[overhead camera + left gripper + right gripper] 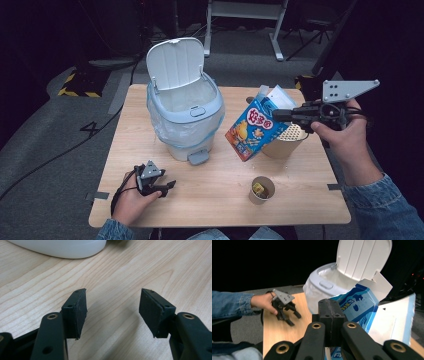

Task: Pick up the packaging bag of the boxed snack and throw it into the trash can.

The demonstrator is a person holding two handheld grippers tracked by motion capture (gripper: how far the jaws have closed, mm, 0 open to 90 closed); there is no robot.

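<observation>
My table (210, 200) is pale wood. On it, toward the far left, stands a white pedal bin (186, 117) with its lid tipped up and a clear liner folded over the rim. Toward the near right a small paper cup (262, 189) stands upright with something yellow inside. Farther back on the right is a beige tub (286, 142) with a perforated top. Beyond the table lie grey floor (50, 145), black cables and a strip of yellow-black hazard tape (77, 92).

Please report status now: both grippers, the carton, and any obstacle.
Right gripper shut on blue opened snack carton, lifted beside white pedal bin, lid up. Left gripper open, low over wooden table. Perforated beige cup behind carton.
</observation>
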